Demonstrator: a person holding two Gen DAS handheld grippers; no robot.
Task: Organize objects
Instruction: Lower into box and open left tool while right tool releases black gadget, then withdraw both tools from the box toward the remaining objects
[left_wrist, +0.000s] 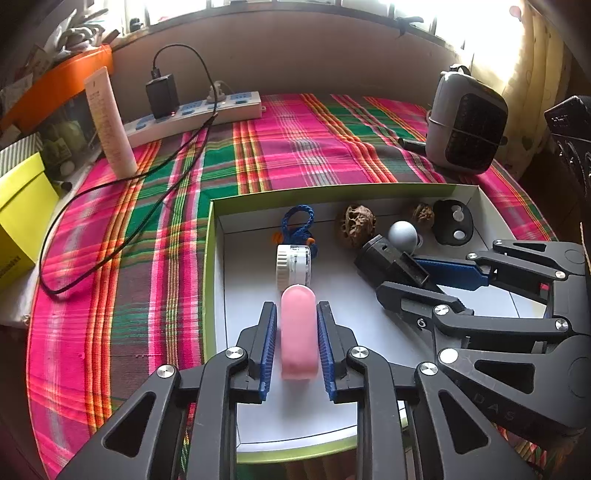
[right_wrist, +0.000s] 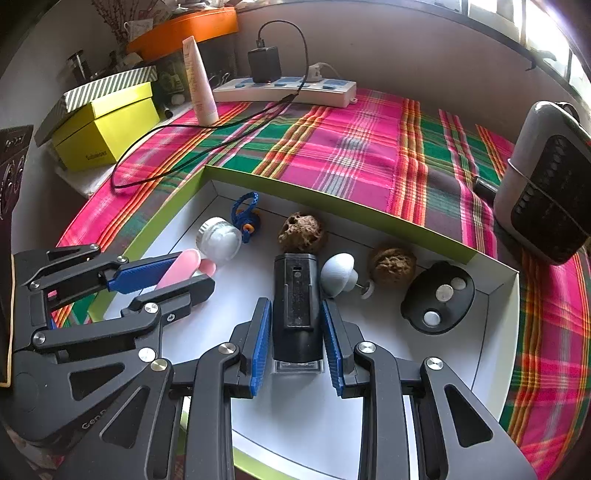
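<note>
A white box with a green rim (left_wrist: 212, 229) (right_wrist: 332, 201) lies on the plaid cloth. My left gripper (left_wrist: 297, 314) is shut on a pink oblong piece (left_wrist: 298, 332), low over the box floor; it also shows in the right wrist view (right_wrist: 177, 271). My right gripper (right_wrist: 295, 308) is shut on a black block-shaped device (right_wrist: 295, 295), also seen from the left (left_wrist: 388, 258). In the box lie a white jar (left_wrist: 293, 264) (right_wrist: 218, 240), a blue cord loop (left_wrist: 297, 221) (right_wrist: 243, 216), two walnuts (left_wrist: 354, 223) (right_wrist: 393, 266), a grey mushroom-shaped knob (left_wrist: 402, 232) (right_wrist: 338, 273) and a black oval fob (left_wrist: 452, 221) (right_wrist: 437, 297).
A white power strip (left_wrist: 192, 114) (right_wrist: 284, 92) with a black charger and cable lies at the back. A cream tube (left_wrist: 109, 122) (right_wrist: 199, 81) stands upright. A yellow box (left_wrist: 18, 225) (right_wrist: 103, 133) sits left. A grey heater (left_wrist: 465, 125) (right_wrist: 546, 184) stands right.
</note>
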